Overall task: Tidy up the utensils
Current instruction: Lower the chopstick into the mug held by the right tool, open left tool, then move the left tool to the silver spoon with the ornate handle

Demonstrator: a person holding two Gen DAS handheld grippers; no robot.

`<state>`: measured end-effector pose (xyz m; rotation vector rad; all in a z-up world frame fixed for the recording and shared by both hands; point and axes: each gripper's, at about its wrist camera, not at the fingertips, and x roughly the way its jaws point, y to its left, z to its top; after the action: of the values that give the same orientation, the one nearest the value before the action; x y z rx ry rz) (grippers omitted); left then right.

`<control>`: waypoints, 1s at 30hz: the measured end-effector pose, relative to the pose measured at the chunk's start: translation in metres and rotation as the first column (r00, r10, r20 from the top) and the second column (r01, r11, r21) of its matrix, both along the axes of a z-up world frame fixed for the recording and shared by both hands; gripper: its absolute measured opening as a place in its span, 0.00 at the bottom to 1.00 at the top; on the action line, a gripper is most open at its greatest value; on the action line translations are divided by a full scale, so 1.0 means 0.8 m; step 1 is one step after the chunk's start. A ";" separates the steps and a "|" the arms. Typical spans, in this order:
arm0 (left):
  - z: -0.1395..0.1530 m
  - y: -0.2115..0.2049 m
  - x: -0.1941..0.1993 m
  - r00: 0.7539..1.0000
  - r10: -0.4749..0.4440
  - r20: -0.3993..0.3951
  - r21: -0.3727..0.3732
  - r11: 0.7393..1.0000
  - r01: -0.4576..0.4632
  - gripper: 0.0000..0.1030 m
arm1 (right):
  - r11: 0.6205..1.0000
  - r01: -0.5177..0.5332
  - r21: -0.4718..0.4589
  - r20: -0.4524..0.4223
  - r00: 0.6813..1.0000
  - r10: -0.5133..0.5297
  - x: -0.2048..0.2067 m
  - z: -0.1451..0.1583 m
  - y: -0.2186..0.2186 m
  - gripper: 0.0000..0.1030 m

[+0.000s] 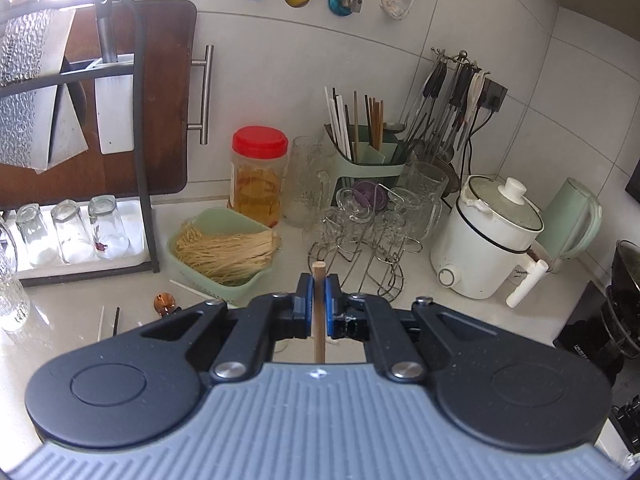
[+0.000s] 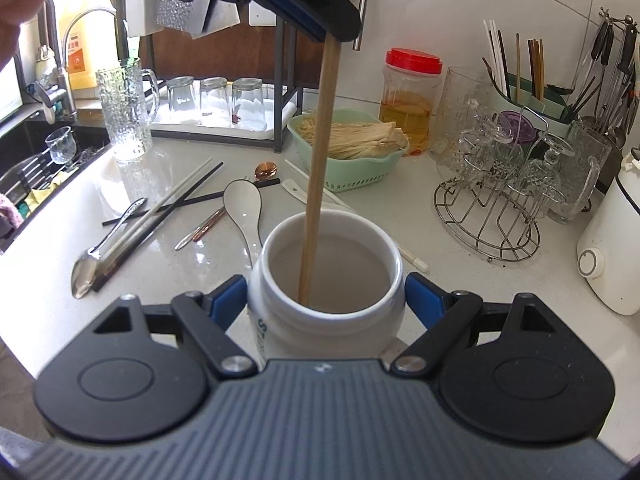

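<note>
My left gripper (image 1: 319,298) clamps a wooden chopstick (image 2: 318,168), its tip already inside the white jar (image 2: 326,280) that my right gripper (image 2: 326,300) grips near the counter's front edge. Next, I judge: release. Only the right view shows the jar and the loose spoons (image 2: 242,204) behind it.

**A lived-in home kitchen**

A pale stone counter (image 2: 400,184) meets white tiled walls. A sink with a curved tap (image 2: 80,20) sits at the far left. Drinking glasses (image 2: 216,100) stand upside down on a drying rack. A green caddy (image 1: 368,152) holds chopsticks, ladles hang from a stand (image 1: 452,100), and a small white electric cooker (image 1: 484,240) and a red-lidded jar (image 1: 258,176) stand nearby.
</note>
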<state>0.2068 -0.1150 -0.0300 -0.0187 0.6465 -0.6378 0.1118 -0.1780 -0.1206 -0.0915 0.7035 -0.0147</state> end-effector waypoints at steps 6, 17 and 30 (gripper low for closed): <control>0.003 0.001 0.006 1.000 0.015 -0.022 0.010 1.000 -0.014 0.11 | 1.000 -0.001 -0.001 0.003 1.000 0.001 0.000 0.000 0.000 0.85; 0.000 0.040 -0.008 0.991 0.126 -0.040 0.030 0.992 -0.125 0.30 | 1.000 -0.007 -0.003 0.012 1.000 0.007 -0.001 -0.002 -0.001 0.86; -0.058 0.144 -0.027 0.926 0.343 -0.160 0.127 0.937 -0.325 0.30 | 1.000 -0.009 -0.004 0.025 1.000 0.009 -0.002 -0.003 0.000 0.86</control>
<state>0.1851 0.0002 -0.0766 -0.0946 0.8273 -0.2737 0.1104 -0.1783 -0.1227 -0.0978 0.6782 -0.0080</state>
